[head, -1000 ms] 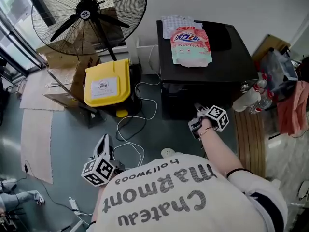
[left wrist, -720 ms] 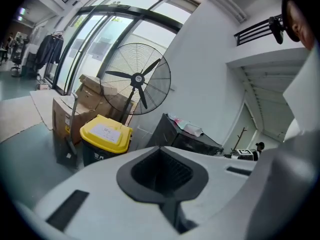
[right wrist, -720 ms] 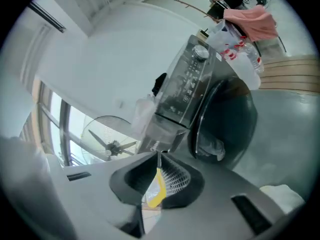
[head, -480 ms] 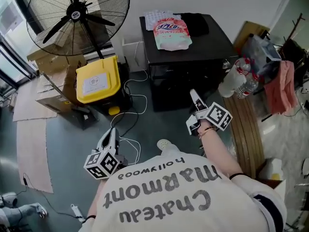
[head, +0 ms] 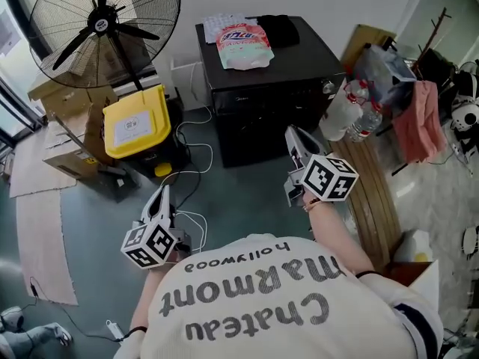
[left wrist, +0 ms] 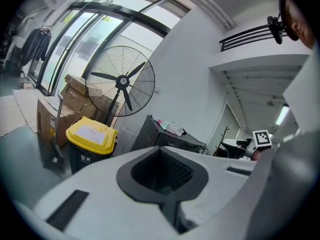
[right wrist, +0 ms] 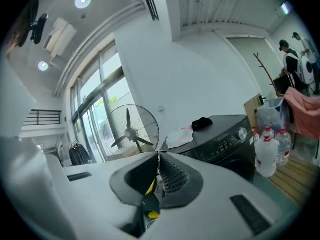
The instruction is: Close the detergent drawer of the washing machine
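Two-handed, stands in front of the washing machine (head: 307,51), left gripper (head: 162,197) well clear of its front, right gripper (head: 294,139) near its front. Holds both pairs of jaws closed together, gripping nothing. Cannot tell the detergent drawer apart within the machine's dark front panel (head: 262,99) along its top edge.
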The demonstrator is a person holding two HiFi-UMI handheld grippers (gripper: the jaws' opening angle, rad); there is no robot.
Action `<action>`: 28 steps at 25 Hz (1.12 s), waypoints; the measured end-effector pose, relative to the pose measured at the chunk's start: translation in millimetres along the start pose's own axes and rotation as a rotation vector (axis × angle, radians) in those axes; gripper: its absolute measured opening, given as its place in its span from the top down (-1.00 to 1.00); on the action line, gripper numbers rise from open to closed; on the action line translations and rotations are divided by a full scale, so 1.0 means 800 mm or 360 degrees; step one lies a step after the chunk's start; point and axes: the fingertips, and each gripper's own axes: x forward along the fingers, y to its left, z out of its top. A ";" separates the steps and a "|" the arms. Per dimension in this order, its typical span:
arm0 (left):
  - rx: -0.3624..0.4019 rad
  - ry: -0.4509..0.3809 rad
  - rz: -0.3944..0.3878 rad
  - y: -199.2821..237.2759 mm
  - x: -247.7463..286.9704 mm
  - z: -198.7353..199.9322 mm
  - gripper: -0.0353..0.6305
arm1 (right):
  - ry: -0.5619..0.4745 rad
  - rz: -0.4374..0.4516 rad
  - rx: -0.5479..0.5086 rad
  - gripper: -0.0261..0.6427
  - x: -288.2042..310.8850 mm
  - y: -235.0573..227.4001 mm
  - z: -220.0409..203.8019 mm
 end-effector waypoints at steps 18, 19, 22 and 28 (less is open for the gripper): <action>-0.0108 0.0024 0.0128 -0.063 -0.022 -0.053 0.87 | 0.0246 0.0064 -0.0158 0.82 -0.042 -0.045 -0.031; -0.0107 0.0035 0.0134 -0.066 -0.023 -0.058 0.87 | 0.0258 0.0064 -0.0164 0.82 -0.043 -0.049 -0.034; -0.0104 0.0053 0.0152 -0.069 -0.023 -0.071 0.87 | 0.0286 0.0066 -0.0185 0.82 -0.047 -0.059 -0.043; -0.0122 0.0046 0.0175 -0.076 -0.021 -0.076 0.87 | 0.0361 0.0070 -0.0236 0.82 -0.053 -0.069 -0.056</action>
